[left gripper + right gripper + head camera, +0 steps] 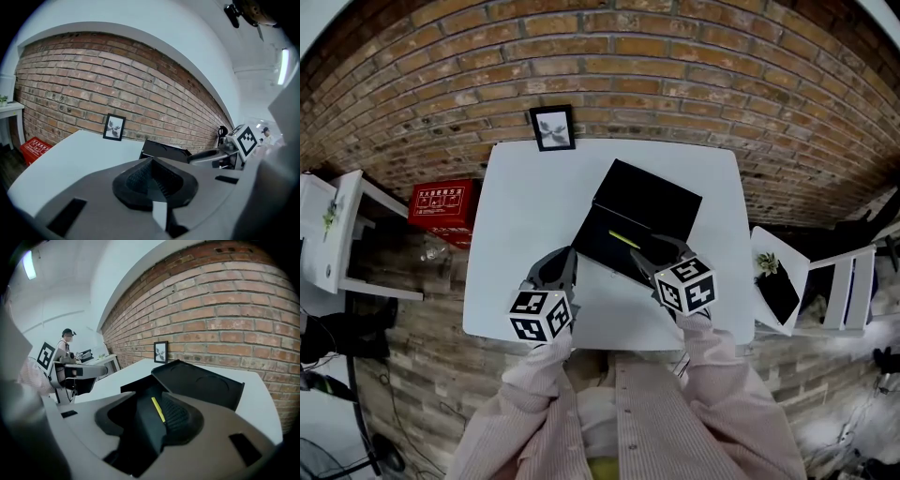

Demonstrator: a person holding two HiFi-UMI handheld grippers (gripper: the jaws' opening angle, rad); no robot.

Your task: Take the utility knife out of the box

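Note:
An open black box stands on the white table, its lid tipped back towards the wall. Inside lies the yellow utility knife. My right gripper hovers open at the box's near right edge, and in the right gripper view the knife shows through the gap between the jaws of that gripper. My left gripper is just left of the box over the table. Its pads meet with nothing between them. The box lies ahead to its right.
A small framed picture leans against the brick wall at the table's far edge. A red crate sits on the floor to the left, beside a white shelf. White chairs stand to the right.

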